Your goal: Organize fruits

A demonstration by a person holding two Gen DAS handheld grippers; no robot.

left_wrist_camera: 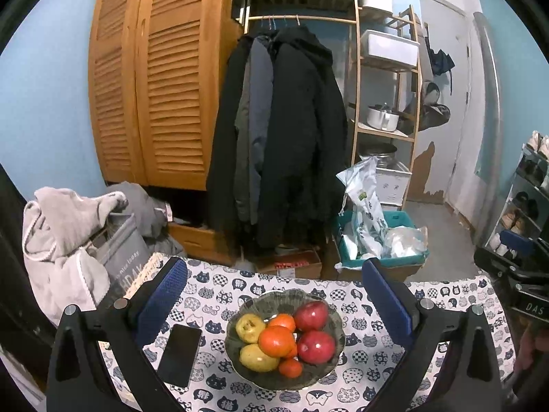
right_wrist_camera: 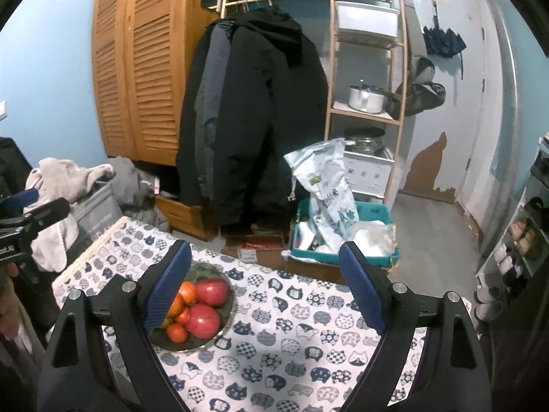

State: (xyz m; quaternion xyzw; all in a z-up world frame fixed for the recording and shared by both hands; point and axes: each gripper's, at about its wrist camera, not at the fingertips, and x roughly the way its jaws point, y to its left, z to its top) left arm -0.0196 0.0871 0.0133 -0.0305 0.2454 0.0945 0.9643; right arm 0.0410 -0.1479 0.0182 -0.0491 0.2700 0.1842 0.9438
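Observation:
A dark glass bowl [left_wrist_camera: 329, 370] sits on the cat-print tablecloth [left_wrist_camera: 219, 295]. It holds two red apples [left_wrist_camera: 310, 316], two yellow-green pears [left_wrist_camera: 250, 328] and several oranges [left_wrist_camera: 277, 340]. My left gripper [left_wrist_camera: 274, 295] is open and empty, hovering above and in front of the bowl. My right gripper [right_wrist_camera: 266, 281] is open and empty, to the right of the bowl [right_wrist_camera: 224, 312]; its left finger [right_wrist_camera: 168, 285] hides part of the fruit. The apples [right_wrist_camera: 211, 292] and oranges [right_wrist_camera: 187, 292] show there. The right gripper's body shows at the right edge of the left view.
A black phone [left_wrist_camera: 180, 355] lies left of the bowl. Behind the table are hanging coats [left_wrist_camera: 284, 130], a wooden wardrobe [left_wrist_camera: 154, 79], a laundry basket with clothes [left_wrist_camera: 85, 240], a teal bin with bags [left_wrist_camera: 377, 237] and a shelf rack [left_wrist_camera: 387, 79].

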